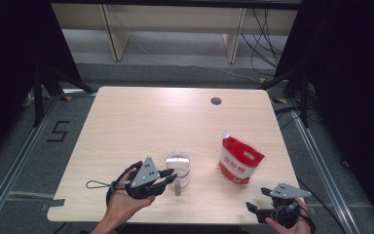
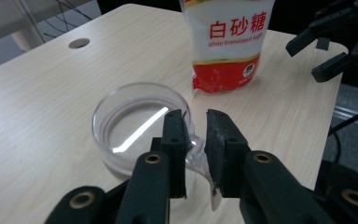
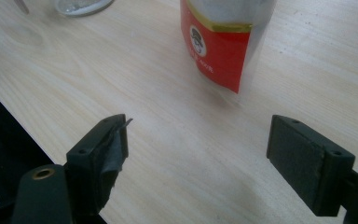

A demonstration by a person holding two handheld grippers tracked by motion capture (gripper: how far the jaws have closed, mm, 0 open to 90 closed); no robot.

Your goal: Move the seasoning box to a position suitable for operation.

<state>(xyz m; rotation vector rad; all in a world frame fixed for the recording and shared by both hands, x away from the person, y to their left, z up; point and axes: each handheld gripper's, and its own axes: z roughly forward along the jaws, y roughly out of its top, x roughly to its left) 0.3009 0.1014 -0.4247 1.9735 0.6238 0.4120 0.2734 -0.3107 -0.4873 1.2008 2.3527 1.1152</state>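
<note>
My left gripper [image 2: 196, 128] sits at the handle of the clear glass cup [image 2: 140, 126], near my edge of the wooden table [image 1: 141, 117]. Its jaws stand a narrow gap apart with the handle between them, and the pads look just clear of it, no squeeze. My right gripper [image 3: 196, 149] hangs by the table's near right corner with its jaws spread wide over bare wood, gripping nothing. The red and white sugar bag [image 1: 240, 160] stands upright just beyond it, well right of the cup.
</note>
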